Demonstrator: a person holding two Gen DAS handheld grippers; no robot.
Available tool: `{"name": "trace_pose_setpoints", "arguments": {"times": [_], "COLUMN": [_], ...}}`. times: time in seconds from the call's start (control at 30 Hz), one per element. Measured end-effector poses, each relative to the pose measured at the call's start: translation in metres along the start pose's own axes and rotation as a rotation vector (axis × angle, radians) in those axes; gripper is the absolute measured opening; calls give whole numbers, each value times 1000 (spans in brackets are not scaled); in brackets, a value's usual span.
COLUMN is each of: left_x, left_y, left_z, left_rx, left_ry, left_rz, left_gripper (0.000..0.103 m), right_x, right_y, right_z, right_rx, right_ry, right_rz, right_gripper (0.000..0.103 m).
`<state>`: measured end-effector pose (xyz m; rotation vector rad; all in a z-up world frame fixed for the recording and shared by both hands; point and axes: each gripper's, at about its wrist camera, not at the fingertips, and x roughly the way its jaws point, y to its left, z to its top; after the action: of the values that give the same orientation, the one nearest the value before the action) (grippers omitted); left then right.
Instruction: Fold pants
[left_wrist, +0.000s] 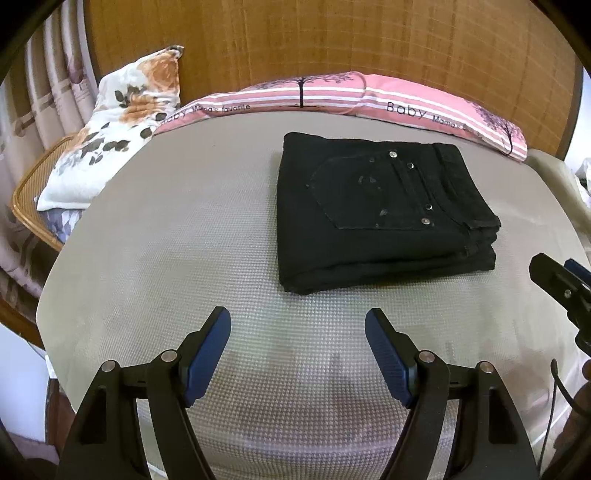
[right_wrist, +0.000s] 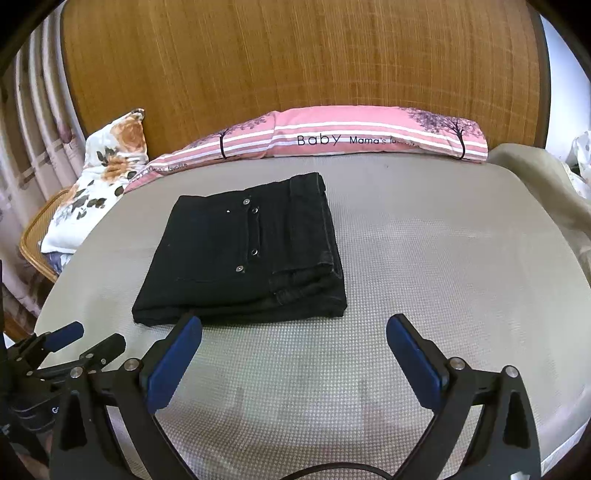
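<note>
Black pants (left_wrist: 380, 214) lie folded into a thick square stack on the grey textured mattress (left_wrist: 184, 258), a back pocket with rivets facing up. In the right wrist view the same pants (right_wrist: 243, 254) sit left of centre. My left gripper (left_wrist: 297, 321) hangs open just short of the stack's near edge, nothing between its blue pads. My right gripper (right_wrist: 293, 326) is also open and wide, its left fingertip close to the pants' near edge, holding nothing. The left gripper (right_wrist: 85, 338) shows at the lower left of the right wrist view; the right gripper (left_wrist: 557, 273) shows at the right edge of the left wrist view.
A pink striped pillow (right_wrist: 354, 136) lies along the wooden headboard (right_wrist: 295, 59). A floral pillow (left_wrist: 118, 122) leans at the back left over a wicker chair (left_wrist: 26, 195). A beige blanket (right_wrist: 546, 173) bunches at the right. Bare mattress lies right of the pants.
</note>
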<state>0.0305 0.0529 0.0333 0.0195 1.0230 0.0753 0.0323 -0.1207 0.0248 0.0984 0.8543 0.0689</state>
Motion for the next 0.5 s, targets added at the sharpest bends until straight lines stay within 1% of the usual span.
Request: {"name": "trace_pose_setpoints", "arguments": {"times": [0.13, 0.5], "left_x": [1, 3], "left_y": [-2, -5], "left_z": [-3, -6], "left_rx": [-1, 6], "left_ry": [6, 21], "left_rz": [1, 14], "left_gripper": [76, 76], "right_x": [2, 9], "right_y": [6, 10], "right_z": [-2, -7], "right_rx": [-39, -52], "right_ry": [-1, 27], "right_rz": [-7, 8], "right_gripper": [100, 100]}}
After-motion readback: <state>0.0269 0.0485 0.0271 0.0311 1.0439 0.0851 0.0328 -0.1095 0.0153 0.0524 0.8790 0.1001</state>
